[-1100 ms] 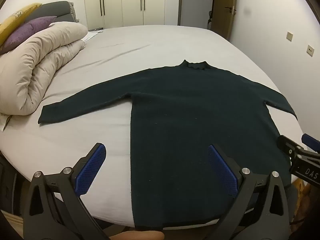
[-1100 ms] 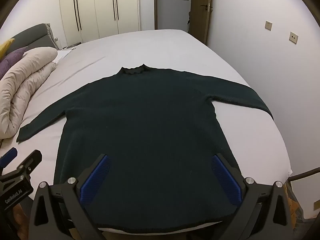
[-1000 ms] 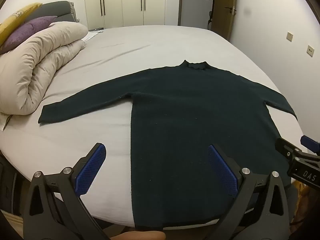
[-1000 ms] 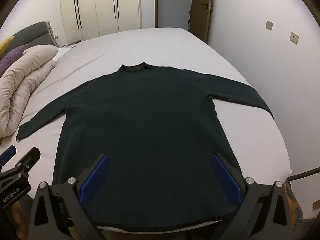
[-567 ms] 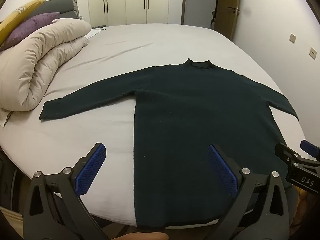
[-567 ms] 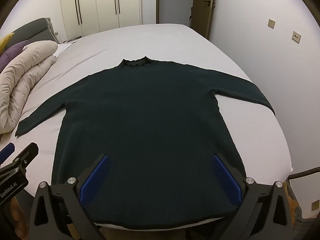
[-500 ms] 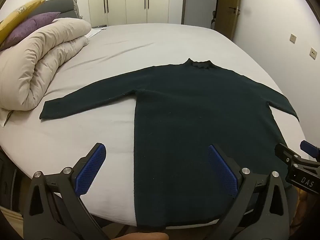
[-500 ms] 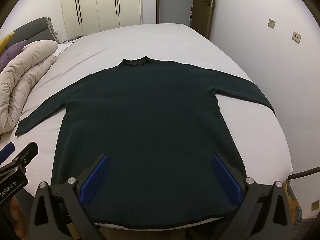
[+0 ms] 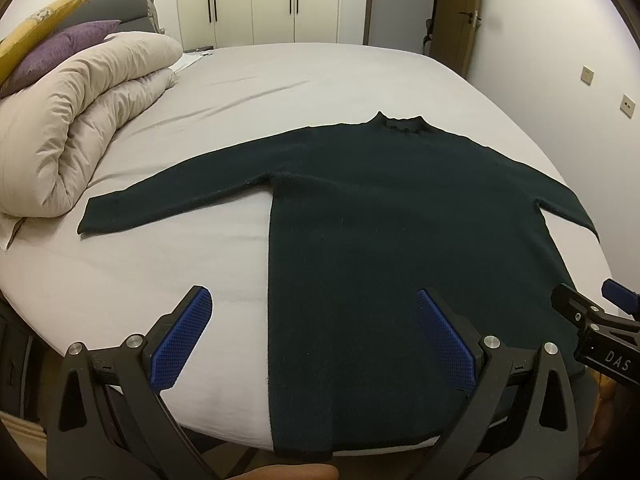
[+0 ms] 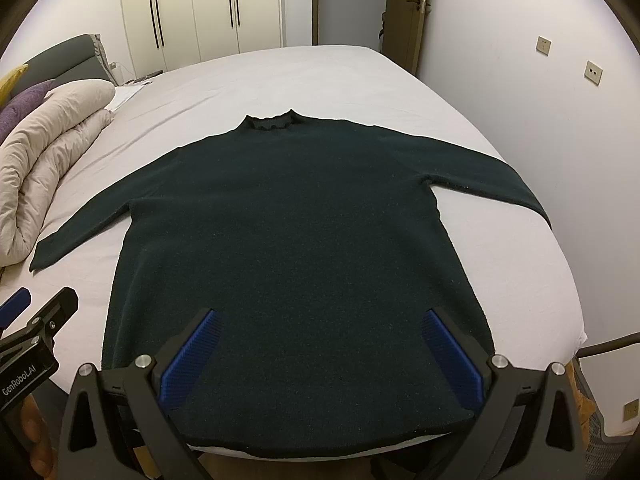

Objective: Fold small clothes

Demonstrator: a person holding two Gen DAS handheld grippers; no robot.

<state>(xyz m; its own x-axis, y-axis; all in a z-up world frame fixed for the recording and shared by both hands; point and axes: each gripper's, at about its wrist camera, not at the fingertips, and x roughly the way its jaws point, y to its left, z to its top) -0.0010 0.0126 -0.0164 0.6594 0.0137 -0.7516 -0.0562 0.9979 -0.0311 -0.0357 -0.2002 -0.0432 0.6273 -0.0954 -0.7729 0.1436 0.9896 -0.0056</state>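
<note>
Dark green sweater (image 10: 288, 248) laid out flat on the bed (image 10: 328, 76), front up, collar (image 10: 270, 122) pointing away from me toward the wardrobe (image 10: 216, 8), hem hanging right at the near edge of the mattress. Both sleeves are spread out to the sides; the left sleeve (image 9: 168, 196) reaches toward the rolled beige duvet (image 9: 76, 120), its cuff close to the duvet, while the right sleeve (image 10: 484, 184) runs out to the bed's edge by the wall.

My left claw (image 9: 316, 336) hovers above the near left part of the sweater, jaws wide apart, nothing between them; one blue pad (image 9: 180, 338) sits over bare sheet, the other over the dark knit. My right claw (image 10: 320, 360) hangs over the hem area, also spread wide and empty, both pads over the fabric. Each claw shows at the edge of the other's view.

Behind the duvet, a purple pillow (image 9: 60, 50) and a yellow one (image 9: 36, 24) lean on the grey headboard (image 9: 116, 10).
</note>
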